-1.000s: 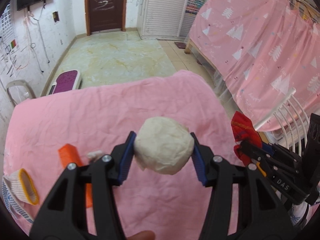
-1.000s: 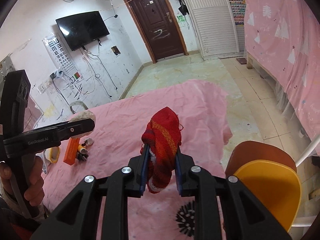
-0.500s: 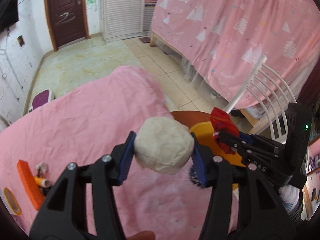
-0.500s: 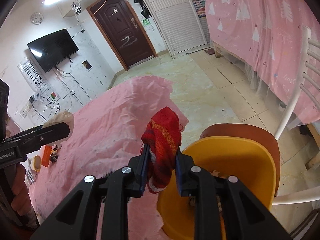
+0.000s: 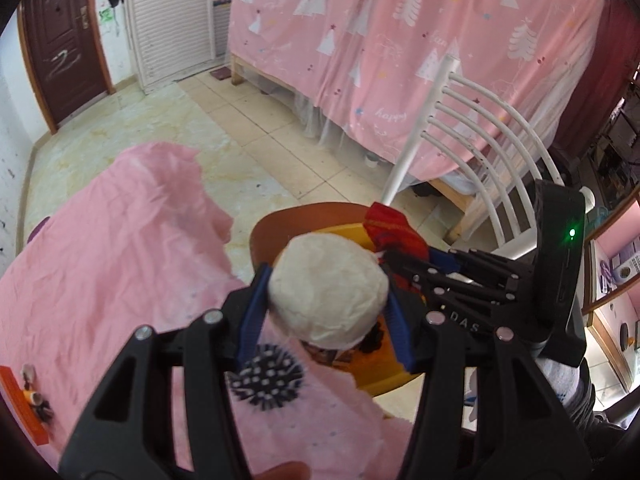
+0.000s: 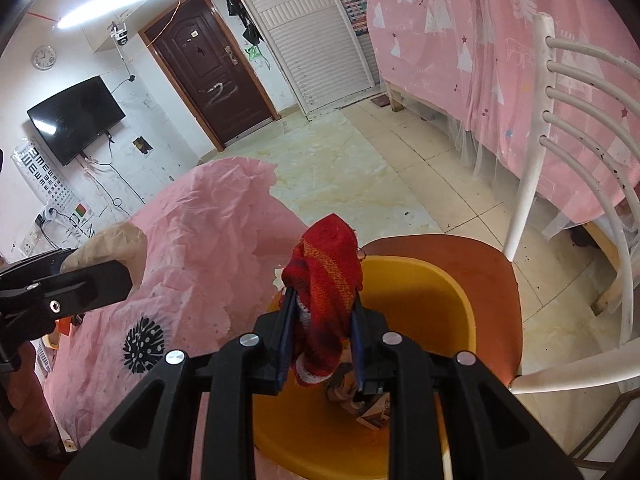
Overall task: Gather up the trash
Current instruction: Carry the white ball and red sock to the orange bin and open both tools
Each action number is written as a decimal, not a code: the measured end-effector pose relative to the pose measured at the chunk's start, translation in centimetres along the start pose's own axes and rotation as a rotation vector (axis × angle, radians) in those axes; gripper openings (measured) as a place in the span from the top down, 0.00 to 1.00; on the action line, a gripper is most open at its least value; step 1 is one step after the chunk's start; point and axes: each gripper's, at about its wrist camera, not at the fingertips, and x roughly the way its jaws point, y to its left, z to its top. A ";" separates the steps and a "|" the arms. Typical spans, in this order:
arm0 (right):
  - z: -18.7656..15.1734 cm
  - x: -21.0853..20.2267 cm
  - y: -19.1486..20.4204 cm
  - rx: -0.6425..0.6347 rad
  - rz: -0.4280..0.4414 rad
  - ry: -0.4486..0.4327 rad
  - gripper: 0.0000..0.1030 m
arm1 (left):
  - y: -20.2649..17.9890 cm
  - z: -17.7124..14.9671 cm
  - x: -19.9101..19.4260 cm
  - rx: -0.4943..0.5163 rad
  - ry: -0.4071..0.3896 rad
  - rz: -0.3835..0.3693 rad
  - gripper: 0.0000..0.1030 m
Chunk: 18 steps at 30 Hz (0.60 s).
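My left gripper [image 5: 326,310] is shut on a white crumpled paper ball [image 5: 328,290], held above the table's right edge near the yellow bin [image 5: 384,368]. My right gripper [image 6: 320,334] is shut on a red knitted rag [image 6: 324,280] and holds it over the yellow bin [image 6: 420,300], which stands on an orange chair seat [image 6: 492,256]. Some scraps [image 6: 368,408] lie in the bin's bottom. The left gripper and paper ball [image 6: 108,244] also show at the left of the right wrist view.
The table wears a pink cloth [image 5: 100,248] with a black spiky print [image 5: 266,376]. An orange block and small bits [image 5: 28,396] lie at its left. The white chair back [image 6: 576,152] rises right of the bin. A pink-curtained bed [image 5: 420,60] stands behind.
Both grippers swung right from over the table toward the chair. The red rag is now over the yellow bin, and the paper ball has come close beside it.
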 end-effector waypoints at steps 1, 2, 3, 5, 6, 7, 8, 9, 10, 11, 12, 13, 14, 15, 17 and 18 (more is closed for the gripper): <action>-0.1 -0.2 -0.4 0.005 -0.004 -0.002 0.86 | -0.4 0.2 0.3 0.003 0.004 -0.004 0.50; -0.3 -0.3 -0.8 0.012 -0.006 -0.002 0.86 | -0.7 0.3 0.5 0.005 0.009 -0.010 0.50; -0.3 -0.5 -1.1 0.018 -0.010 -0.003 0.85 | -1.0 0.5 0.7 0.007 0.013 -0.015 0.50; -0.5 -0.6 -1.8 0.030 -0.015 -0.002 0.83 | -1.5 0.6 1.1 0.010 0.022 -0.022 0.45; -0.5 -0.7 -2.1 0.037 -0.016 -0.002 0.82 | -1.7 0.6 1.3 0.009 0.023 -0.025 0.33; -0.6 -0.7 -2.3 0.043 -0.018 -0.002 0.81 | -1.8 0.7 1.3 0.008 0.019 -0.026 0.28; -0.5 -0.8 -2.4 0.047 -0.017 -0.004 0.80 | -1.9 0.8 1.3 0.009 0.015 -0.025 0.28; -0.5 -0.9 -2.5 0.050 -0.017 -0.006 0.79 | -2.0 0.8 1.2 0.012 0.014 -0.023 0.28; -0.4 -1.0 -2.6 0.052 -0.018 -0.009 0.77 | -1.9 0.9 1.2 0.010 0.011 -0.021 0.28; -0.4 -1.1 -2.6 0.053 -0.018 -0.012 0.77 | -1.8 1.0 1.0 0.003 0.007 -0.018 0.28; -0.4 -1.1 -2.6 0.052 -0.016 -0.014 0.74 | -1.6 1.0 0.9 -0.005 0.005 -0.017 0.28; -0.4 -1.1 -2.6 0.051 -0.016 -0.015 0.71 | -1.4 1.1 0.8 -0.013 0.003 -0.017 0.28; -0.4 -1.2 -2.5 0.048 -0.017 -0.016 0.70 | -1.2 1.0 0.5 -0.020 0.000 -0.018 0.28; -0.3 -1.2 -2.3 0.046 -0.018 -0.017 0.66 | -1.0 1.0 0.2 -0.025 -0.005 -0.017 0.28; -0.2 -1.3 -1.9 0.040 -0.019 -0.019 0.62 | -0.6 0.8 -0.4 -0.033 -0.020 -0.014 0.28; -0.1 -1.4 -1.6 0.037 -0.020 -0.021 0.61 | -0.3 0.8 -0.7 -0.038 -0.027 -0.014 0.27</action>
